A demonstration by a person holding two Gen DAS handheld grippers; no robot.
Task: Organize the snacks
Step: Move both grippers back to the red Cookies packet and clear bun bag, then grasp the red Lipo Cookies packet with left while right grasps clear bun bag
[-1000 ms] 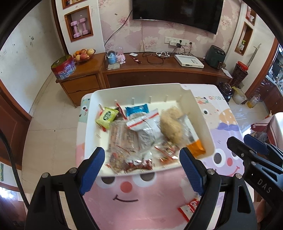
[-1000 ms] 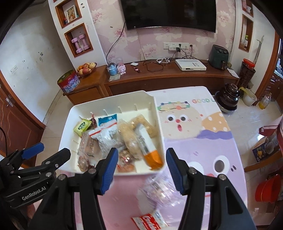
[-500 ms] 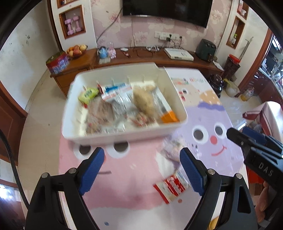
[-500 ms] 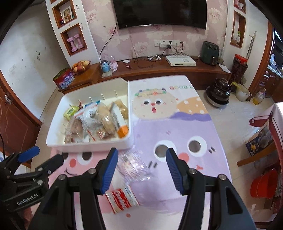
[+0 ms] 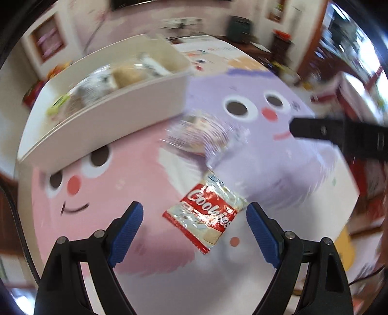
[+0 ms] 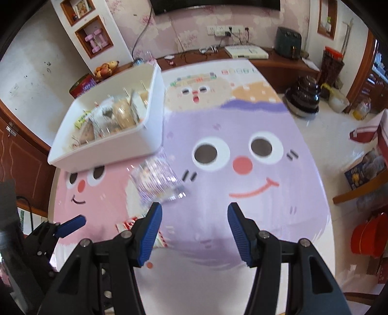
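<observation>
Hovering over the cartoon tablecloth (image 6: 242,116), my left gripper (image 5: 195,226) spreads its jaws around a red cookie packet (image 5: 207,214) without touching; beside the white snack bin (image 6: 106,143), my right gripper (image 6: 194,224) hangs parted and empty near a clear packet (image 6: 157,181).

both claws (image 5: 195,213) (image 6: 192,213) agape, empty

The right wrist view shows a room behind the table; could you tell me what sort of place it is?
Most likely a home living room: a wall-mounted television, a long wooden cabinet beneath it, and a fruit bowl.
</observation>
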